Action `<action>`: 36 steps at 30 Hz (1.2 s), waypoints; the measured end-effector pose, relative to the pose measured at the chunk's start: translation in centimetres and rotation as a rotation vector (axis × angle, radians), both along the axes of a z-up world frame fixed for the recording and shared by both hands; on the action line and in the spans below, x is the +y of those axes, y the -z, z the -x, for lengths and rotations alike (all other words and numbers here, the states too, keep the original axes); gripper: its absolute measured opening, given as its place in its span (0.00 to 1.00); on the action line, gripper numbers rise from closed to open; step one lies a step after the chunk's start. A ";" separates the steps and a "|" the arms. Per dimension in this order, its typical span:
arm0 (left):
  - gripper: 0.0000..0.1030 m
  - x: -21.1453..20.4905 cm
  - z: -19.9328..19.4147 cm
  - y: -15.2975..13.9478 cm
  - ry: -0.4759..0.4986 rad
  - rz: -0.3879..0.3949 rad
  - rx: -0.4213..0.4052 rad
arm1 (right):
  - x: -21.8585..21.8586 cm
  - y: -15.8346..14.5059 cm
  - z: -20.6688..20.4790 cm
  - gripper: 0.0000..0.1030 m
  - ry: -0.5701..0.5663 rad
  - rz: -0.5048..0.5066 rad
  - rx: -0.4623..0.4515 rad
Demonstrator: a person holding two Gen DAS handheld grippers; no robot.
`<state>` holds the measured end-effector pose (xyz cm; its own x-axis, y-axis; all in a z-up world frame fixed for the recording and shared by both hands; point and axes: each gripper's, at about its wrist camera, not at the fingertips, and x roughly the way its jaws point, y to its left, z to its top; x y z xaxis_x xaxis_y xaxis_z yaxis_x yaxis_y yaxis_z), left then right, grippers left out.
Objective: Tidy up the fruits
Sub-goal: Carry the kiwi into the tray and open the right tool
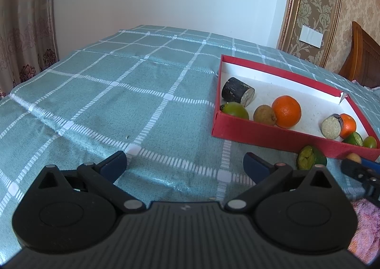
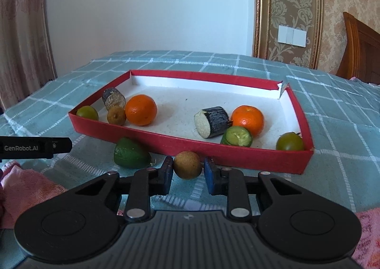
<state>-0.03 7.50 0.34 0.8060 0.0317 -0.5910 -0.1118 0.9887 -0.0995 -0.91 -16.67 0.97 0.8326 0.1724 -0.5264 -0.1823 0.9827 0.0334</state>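
Note:
A red box [image 2: 232, 159] with a white floor holds two oranges [image 2: 141, 109], two dark cut pieces [image 2: 213, 124], a brown round fruit [image 2: 116, 115] and several green fruits. Outside its near wall lie a green fruit piece [image 2: 131, 153] and a brown round fruit [image 2: 187, 165]. My right gripper [image 2: 187, 174] has its jaws on either side of that brown fruit, narrow gaps showing. My left gripper [image 1: 185, 164] is open and empty over the cloth, left of the box [image 1: 273, 137]. The green piece [image 1: 311, 157] and the right gripper [image 1: 361, 174] show in the left wrist view.
A teal checked cloth [image 1: 106, 93] covers the table. Pink cloth [image 2: 28, 188] lies at the near edge on both sides. A curtain [image 1: 21, 31] hangs at left, a wooden headboard [image 2: 361, 50] at far right.

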 end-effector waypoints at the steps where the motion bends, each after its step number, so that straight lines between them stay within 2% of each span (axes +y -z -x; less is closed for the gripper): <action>1: 1.00 0.0 0.0 0.0 0.000 -0.002 0.001 | -0.3 -0.1 0.3 0.27 0.002 -0.005 -0.008; 9: 1.00 -0.1 0.0 0.0 -0.001 -0.007 0.004 | -3.0 -2.3 1.0 0.27 0.055 -0.022 -0.093; 16: 1.00 -0.3 0.0 0.0 -0.001 -0.017 0.008 | -5.7 -4.4 -1.5 0.27 0.111 -0.010 -0.137; 26: 1.00 -0.6 -0.2 0.0 -0.002 -0.034 0.017 | -8.6 -3.0 -7.0 0.27 0.168 -0.043 -0.050; 36: 1.00 -0.8 -0.4 0.0 -0.003 -0.050 0.025 | -8.5 -0.7 -8.6 0.27 0.171 -0.031 0.008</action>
<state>0.34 6.68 0.30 0.7910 0.0637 -0.6085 -0.1162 0.9921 -0.0472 7.66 -25.17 1.68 0.8469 0.0449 -0.5298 -0.0125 0.9978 0.0645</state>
